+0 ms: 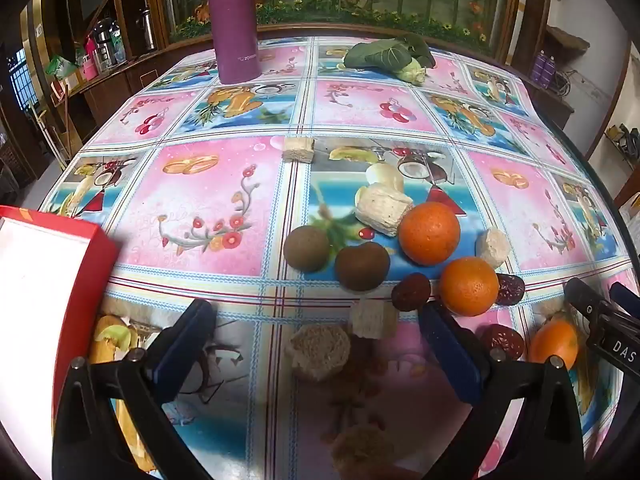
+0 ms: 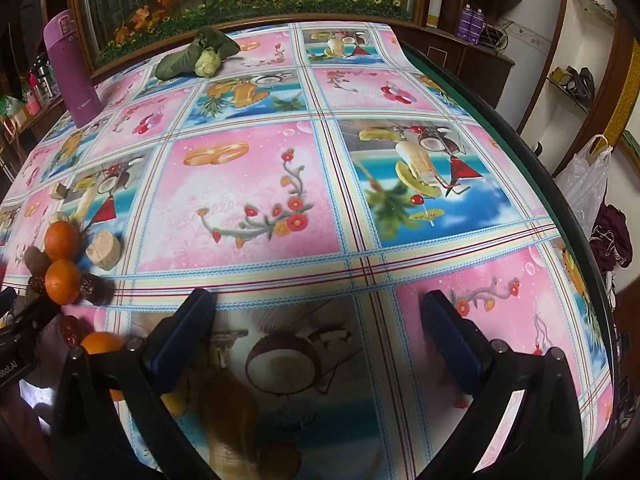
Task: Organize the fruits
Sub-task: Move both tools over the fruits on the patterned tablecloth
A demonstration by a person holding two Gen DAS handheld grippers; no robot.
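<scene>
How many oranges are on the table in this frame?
3. One large orange sits beside the pale chunks, a second orange lies between dark red dates, and a third orange is partly hidden by the right gripper. Others may be hidden.

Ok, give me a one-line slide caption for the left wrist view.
Open left gripper hovering over oranges, kiwis and red dates on a patterned tablecloth, red box at left.

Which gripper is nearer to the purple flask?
Left. The left gripper faces the purple flask across the table, only slightly off to its left. The right gripper sees it far off to its left.
</scene>
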